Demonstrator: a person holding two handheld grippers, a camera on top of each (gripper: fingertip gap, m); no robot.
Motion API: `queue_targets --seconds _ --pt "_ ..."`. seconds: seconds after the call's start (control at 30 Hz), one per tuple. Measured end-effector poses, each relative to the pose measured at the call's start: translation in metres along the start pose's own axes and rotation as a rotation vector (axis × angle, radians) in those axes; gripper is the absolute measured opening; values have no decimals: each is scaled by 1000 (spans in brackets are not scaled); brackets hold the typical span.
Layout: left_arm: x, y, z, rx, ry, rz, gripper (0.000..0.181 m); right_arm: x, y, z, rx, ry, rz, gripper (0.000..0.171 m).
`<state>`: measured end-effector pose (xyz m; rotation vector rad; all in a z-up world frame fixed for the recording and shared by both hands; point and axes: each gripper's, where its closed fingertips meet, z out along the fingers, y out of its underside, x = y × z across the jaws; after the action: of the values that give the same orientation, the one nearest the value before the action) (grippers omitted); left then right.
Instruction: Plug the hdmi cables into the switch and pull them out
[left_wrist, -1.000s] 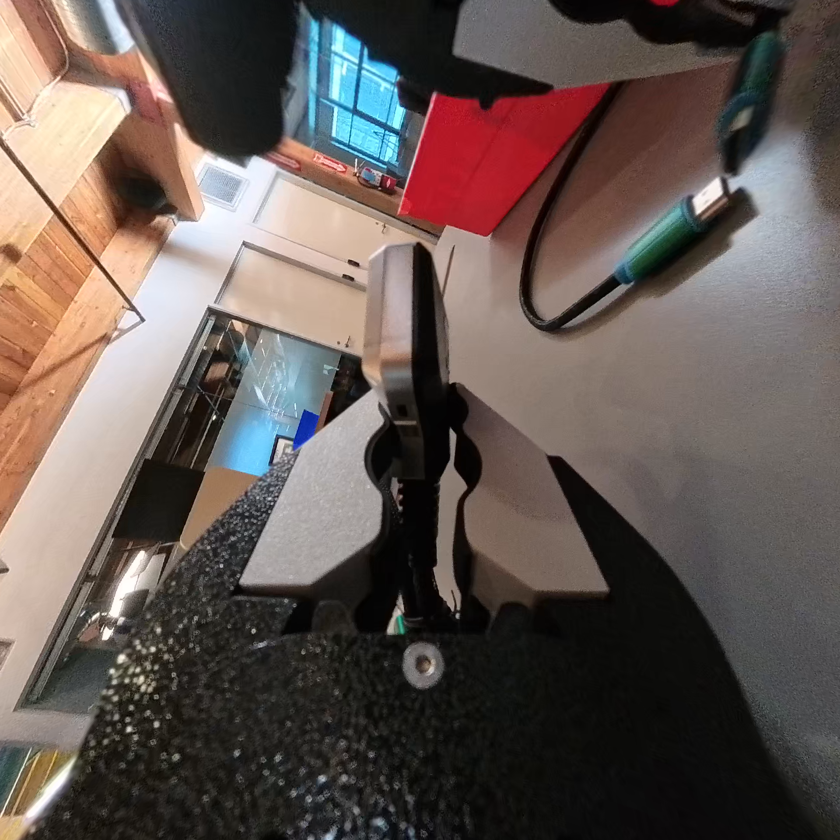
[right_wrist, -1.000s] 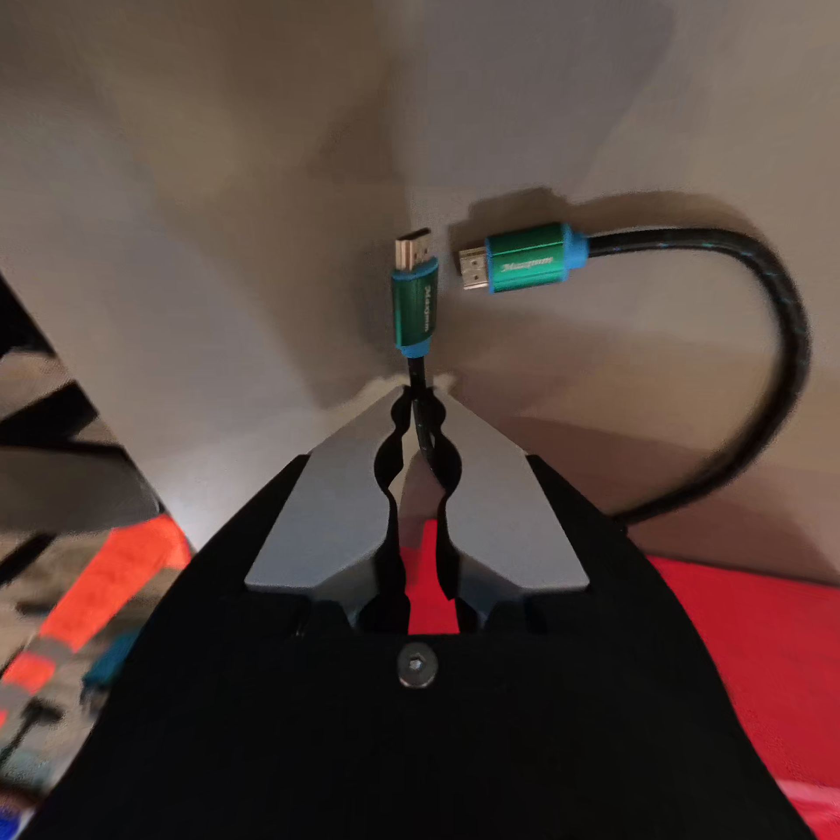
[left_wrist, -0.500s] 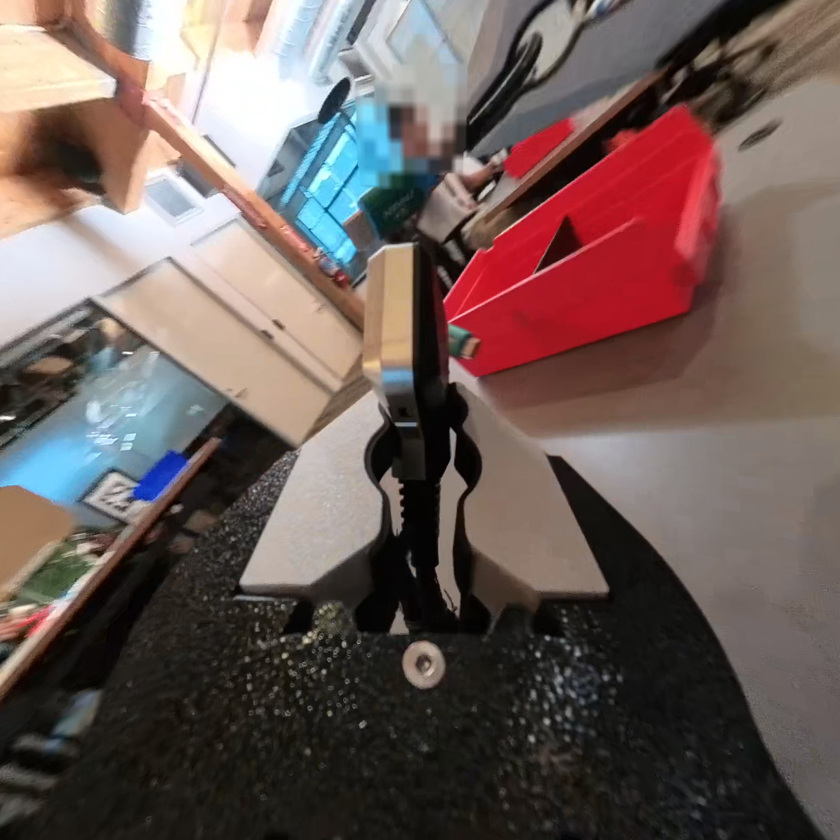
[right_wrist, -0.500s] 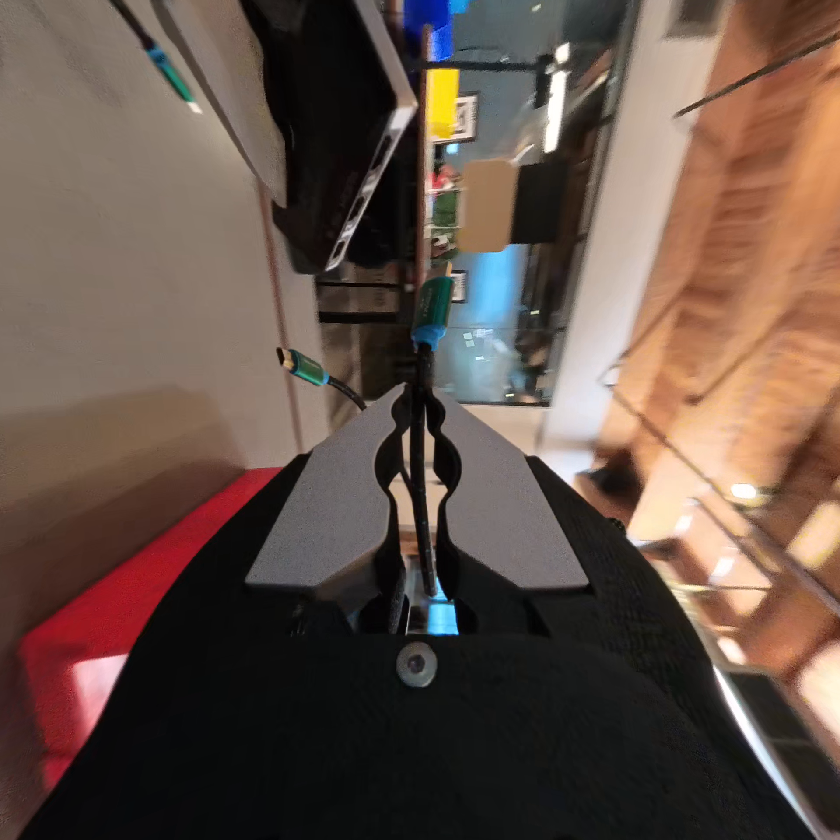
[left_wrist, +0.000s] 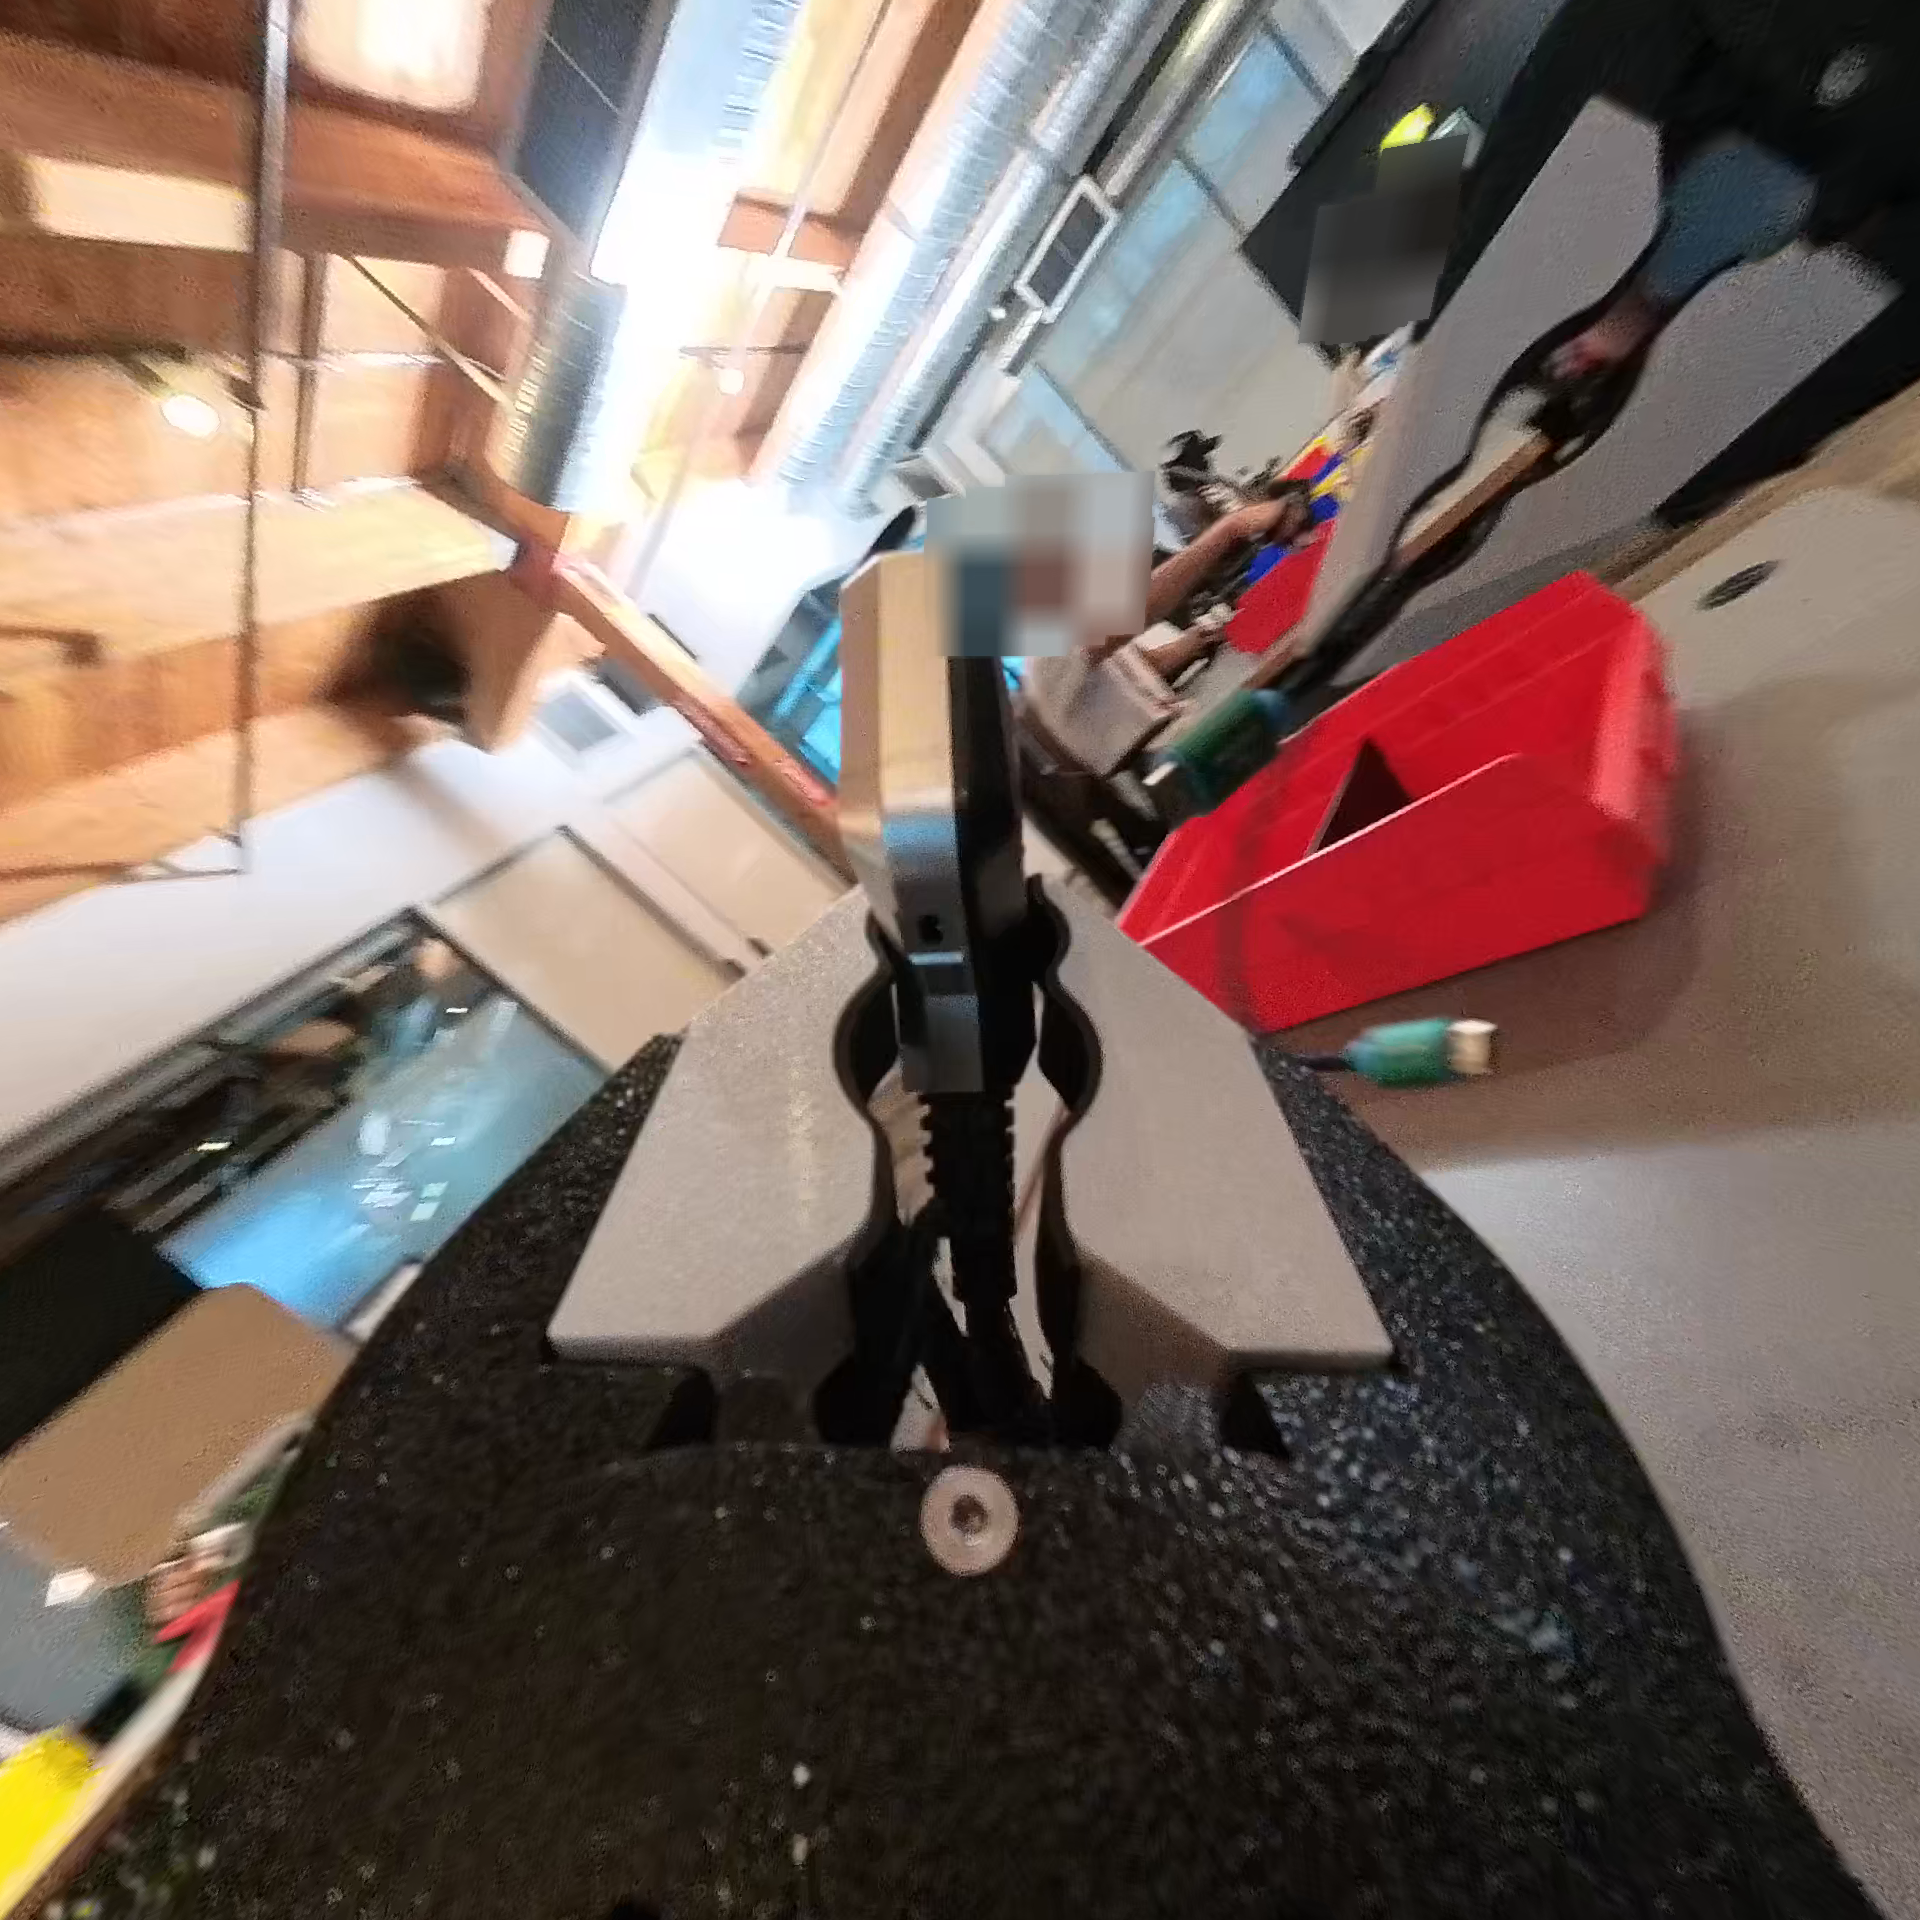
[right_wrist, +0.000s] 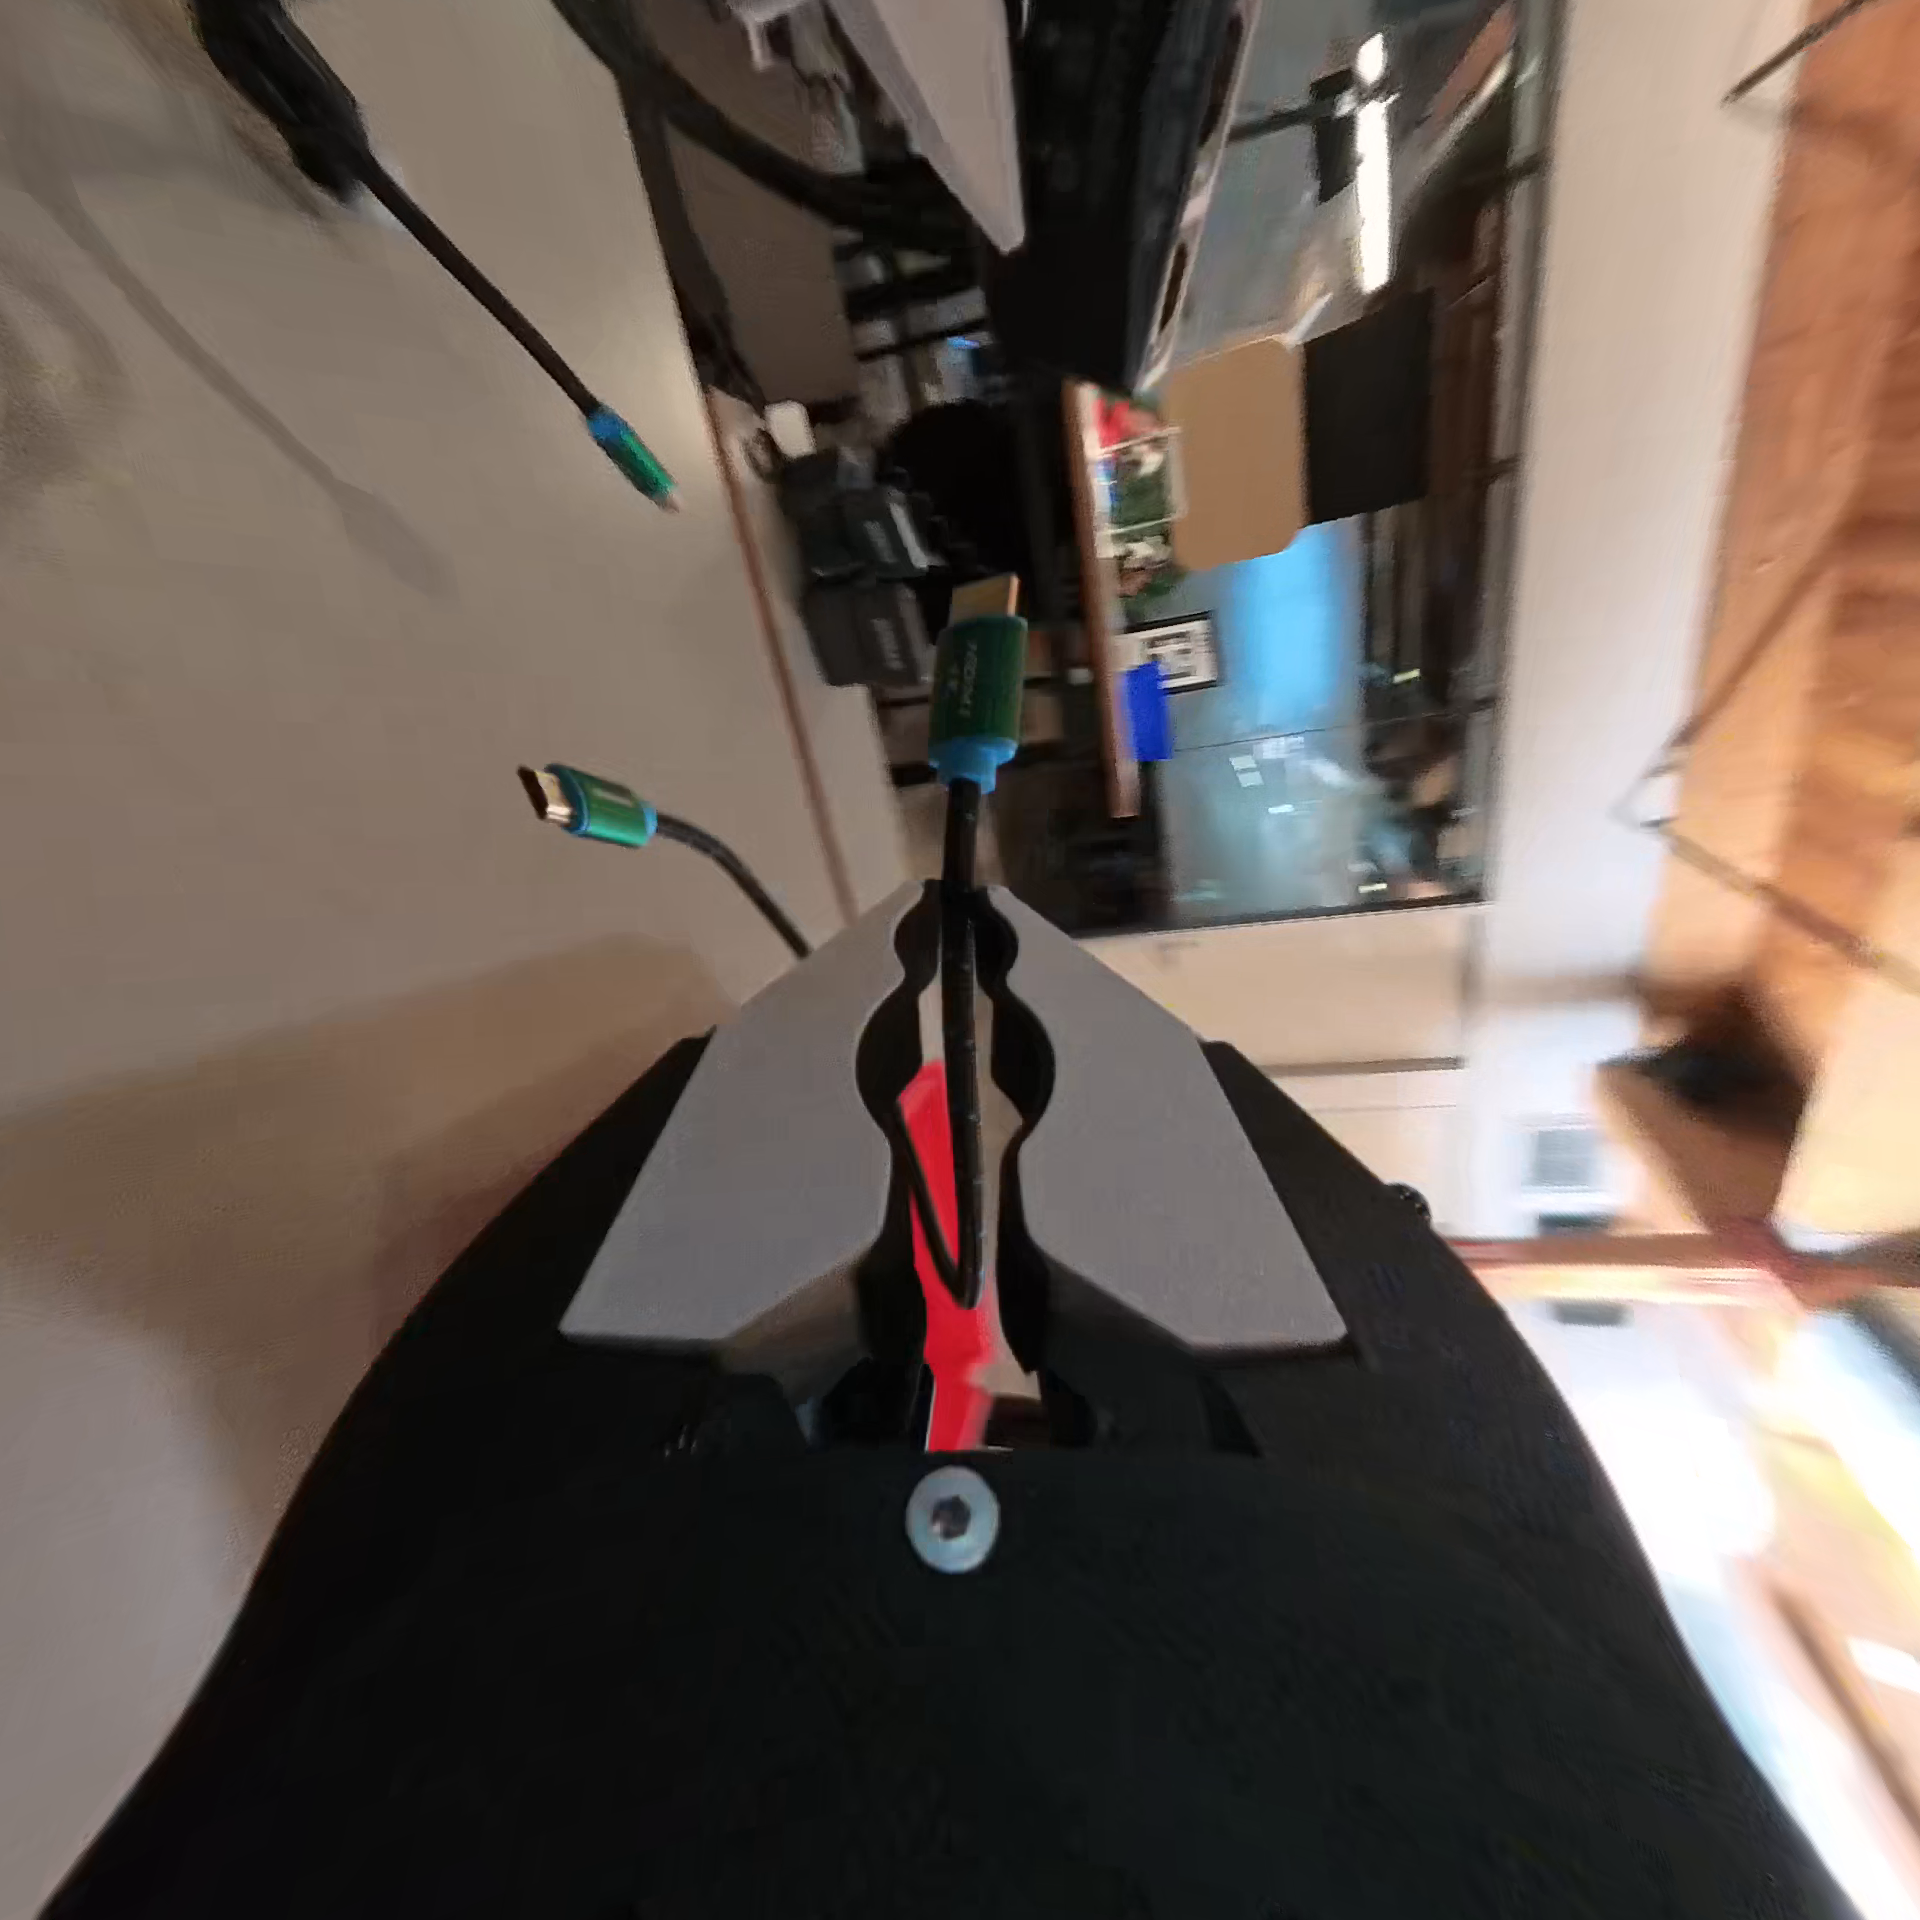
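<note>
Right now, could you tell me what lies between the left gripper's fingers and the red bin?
In the left wrist view, only bare grey tabletop separates the left gripper, clamped on the HDMI switch, from the red bin; a loose green HDMI plug lies just beside that stretch.

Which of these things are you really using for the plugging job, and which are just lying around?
Being used:
- switch, clamped in the left gripper
- green HDMI plug, its cable pinched by the right gripper
- two spare HDMI plugs waiting on the table

Lying about:
- red bin
- cardboard box
</note>
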<state>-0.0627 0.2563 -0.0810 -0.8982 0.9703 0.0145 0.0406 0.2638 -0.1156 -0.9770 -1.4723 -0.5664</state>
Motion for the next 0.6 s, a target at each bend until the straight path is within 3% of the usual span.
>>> queue_targets --seconds 0.2,0.4,0.6 --pt "-5 -2 -1 -34 -71 145 19 -6 4 -8 65 -179 390 4" --pt "-1 3 1 -57 -65 183 19 -8 3 -13 101 -219 443 4" --pt "4 6 2 -110 -150 498 20 1 -13 -29 229 -328 634 4"
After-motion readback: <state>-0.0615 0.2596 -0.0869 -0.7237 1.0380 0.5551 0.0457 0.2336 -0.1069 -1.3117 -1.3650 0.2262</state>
